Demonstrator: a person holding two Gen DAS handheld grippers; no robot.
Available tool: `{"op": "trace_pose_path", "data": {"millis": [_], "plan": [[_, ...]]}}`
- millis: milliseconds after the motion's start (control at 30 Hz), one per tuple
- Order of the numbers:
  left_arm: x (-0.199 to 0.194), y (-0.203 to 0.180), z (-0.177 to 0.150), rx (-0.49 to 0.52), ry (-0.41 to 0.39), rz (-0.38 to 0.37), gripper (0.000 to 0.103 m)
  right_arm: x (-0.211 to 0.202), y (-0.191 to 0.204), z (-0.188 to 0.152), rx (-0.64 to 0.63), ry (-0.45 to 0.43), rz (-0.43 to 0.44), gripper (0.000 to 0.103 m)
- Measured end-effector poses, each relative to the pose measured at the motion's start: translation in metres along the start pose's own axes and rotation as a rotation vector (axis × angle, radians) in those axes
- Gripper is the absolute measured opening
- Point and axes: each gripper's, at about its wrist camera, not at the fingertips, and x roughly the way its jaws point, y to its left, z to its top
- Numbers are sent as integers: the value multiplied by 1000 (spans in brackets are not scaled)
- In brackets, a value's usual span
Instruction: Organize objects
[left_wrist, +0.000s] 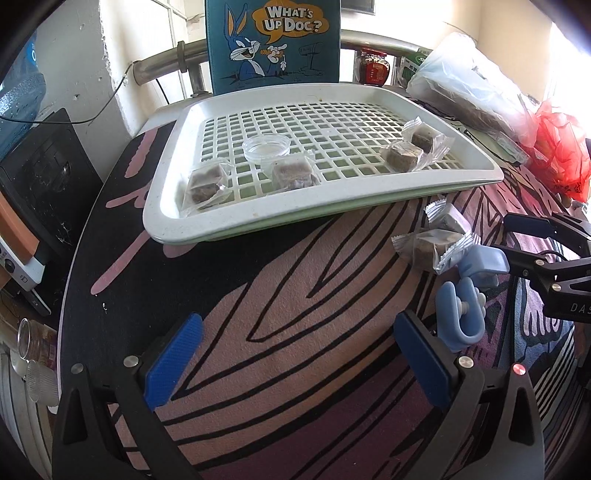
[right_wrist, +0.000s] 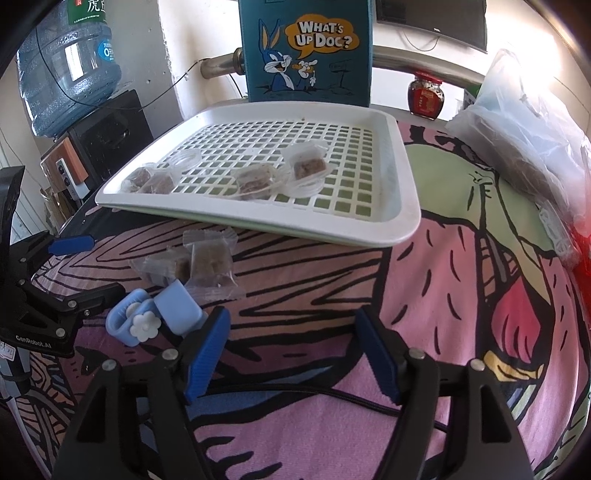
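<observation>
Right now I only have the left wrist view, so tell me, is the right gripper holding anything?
Observer: No. The right gripper is open, with only the patterned cloth between its fingers.
Operator: Where are the two loose wrapped cubes relative to it?
Observer: The wrapped cubes lie on the cloth ahead of it and to its left, in front of the white tray, outside the jaws.
Operator: And the blue plastic piece?
Observer: The blue plastic piece lies right by the left finger, and this side shows a white flower-shaped knob. I cannot tell whether the piece touches the finger.
</observation>
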Motion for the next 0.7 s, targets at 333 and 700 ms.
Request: {"op": "trace_pose_path", "data": {"millis": [333, 700], "plan": [[0, 1, 0, 0, 0, 0, 103, 1, 2, 0, -5, 2, -9, 71], [0, 1, 0, 0, 0, 0, 103, 0, 1, 1, -2, 1, -4, 71]]}}
